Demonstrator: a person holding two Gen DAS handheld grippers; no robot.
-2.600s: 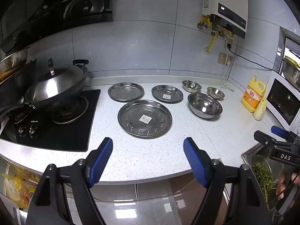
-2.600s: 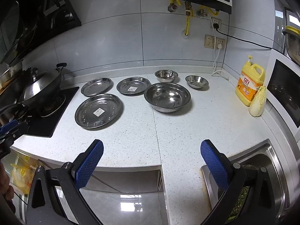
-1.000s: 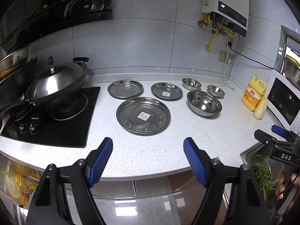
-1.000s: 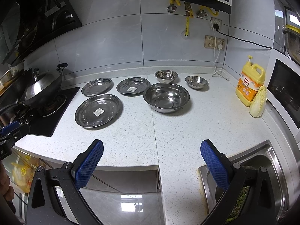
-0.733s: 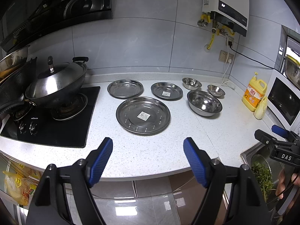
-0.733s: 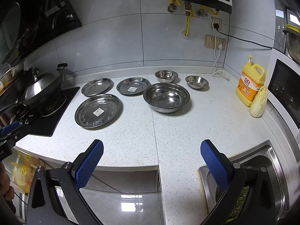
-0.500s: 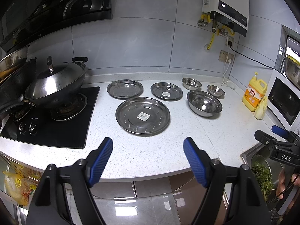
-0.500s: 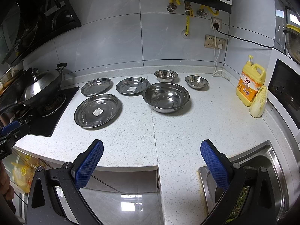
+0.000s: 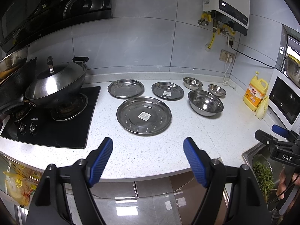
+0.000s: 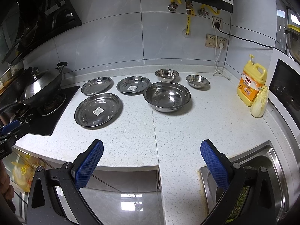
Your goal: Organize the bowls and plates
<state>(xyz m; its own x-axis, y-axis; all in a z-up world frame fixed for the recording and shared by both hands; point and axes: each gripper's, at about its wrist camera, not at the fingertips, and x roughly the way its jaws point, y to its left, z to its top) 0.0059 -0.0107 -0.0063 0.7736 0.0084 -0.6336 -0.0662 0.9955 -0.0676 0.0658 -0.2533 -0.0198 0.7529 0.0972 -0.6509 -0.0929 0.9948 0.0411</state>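
Three steel plates lie on the white counter: a large plate (image 9: 144, 115) (image 10: 98, 109) nearest me, and two smaller plates (image 9: 125, 88) (image 9: 167, 91) behind it. To their right sit a large steel bowl (image 9: 205, 103) (image 10: 166, 96) and two small bowls (image 9: 192, 83) (image 9: 217, 89) near the wall. My left gripper (image 9: 148, 146) is open with nothing in it, held before the counter's front edge, short of the large plate. My right gripper (image 10: 151, 150) is open too, over the counter edge, well in front of the large bowl.
A lidded wok (image 9: 56, 83) stands on the black gas hob (image 9: 48, 120) at the left. A yellow detergent bottle (image 10: 251, 84) and a cabbage piece (image 10: 259, 101) stand at the right by a microwave (image 10: 286, 91). A sink (image 10: 249, 185) holding greens lies front right.
Both grippers stay open and nearly still. The left wrist view has drifted slightly, so the plates sit a touch further left and away than before.
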